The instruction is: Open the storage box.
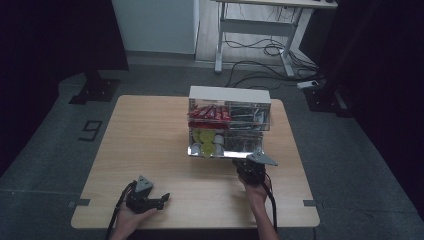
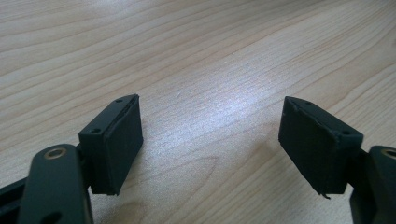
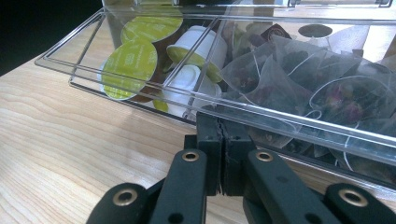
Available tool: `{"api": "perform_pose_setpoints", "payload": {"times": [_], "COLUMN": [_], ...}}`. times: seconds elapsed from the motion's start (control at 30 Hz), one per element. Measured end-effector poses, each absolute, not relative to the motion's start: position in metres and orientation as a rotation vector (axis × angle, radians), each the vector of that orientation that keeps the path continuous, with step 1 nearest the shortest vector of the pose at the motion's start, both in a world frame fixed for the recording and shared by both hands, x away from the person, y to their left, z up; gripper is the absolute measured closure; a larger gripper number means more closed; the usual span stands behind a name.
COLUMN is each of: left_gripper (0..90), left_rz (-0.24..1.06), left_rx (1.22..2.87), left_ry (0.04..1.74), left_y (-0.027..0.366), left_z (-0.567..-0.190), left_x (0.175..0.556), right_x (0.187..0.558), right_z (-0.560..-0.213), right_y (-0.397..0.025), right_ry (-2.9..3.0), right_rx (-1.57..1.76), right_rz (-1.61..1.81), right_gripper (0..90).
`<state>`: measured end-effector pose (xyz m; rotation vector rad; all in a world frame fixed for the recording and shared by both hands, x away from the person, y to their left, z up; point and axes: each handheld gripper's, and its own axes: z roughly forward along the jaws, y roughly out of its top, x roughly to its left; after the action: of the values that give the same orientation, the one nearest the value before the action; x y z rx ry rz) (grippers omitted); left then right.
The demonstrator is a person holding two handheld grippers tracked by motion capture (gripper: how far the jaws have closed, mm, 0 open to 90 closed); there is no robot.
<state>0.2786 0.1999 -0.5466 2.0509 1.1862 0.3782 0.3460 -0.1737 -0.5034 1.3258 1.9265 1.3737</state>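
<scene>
A clear plastic organiser (image 1: pixel 230 95) with a white top stands on the wooden table (image 1: pixel 150 140). Its lower drawer (image 3: pixel 74 70) is slid out toward me. It holds green-lidded capsules (image 3: pixel 130 67) on one side and pyramid tea bags (image 3: pixel 303 79) on the other. My right gripper (image 3: pixel 223 123) is shut, its tips against the drawer's clear front wall; whether they pinch anything I cannot tell. In the high view the right gripper (image 1: pixel 248 162) sits just in front of the lower drawer (image 1: pixel 240 145). My left gripper (image 2: pixel 210 140) is open over bare wood, and rests at the near left (image 1: pixel 162 199).
Red sachets (image 1: pixel 209 113) fill the left of the upper drawer. A hand holds each gripper at the table's near edge. Beyond the table are a white desk frame (image 1: pixel 255 30) and loose cables (image 1: pixel 260 65) on the floor.
</scene>
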Motion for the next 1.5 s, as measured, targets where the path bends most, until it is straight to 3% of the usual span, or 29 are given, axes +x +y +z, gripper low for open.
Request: {"api": "perform_pose_setpoints", "payload": {"times": [1.5], "left_gripper": [22.0], "left_rz": [0.369], "left_rx": [2.042], "left_ry": [1.187], "left_y": [0.201], "left_z": [-0.547], "left_x": [0.279], "right_x": [0.354], "right_z": [-0.494], "right_y": [-0.169], "right_ry": [1.92], "right_rx": [1.323], "right_rz": [1.401], "right_gripper": [89.2]}}
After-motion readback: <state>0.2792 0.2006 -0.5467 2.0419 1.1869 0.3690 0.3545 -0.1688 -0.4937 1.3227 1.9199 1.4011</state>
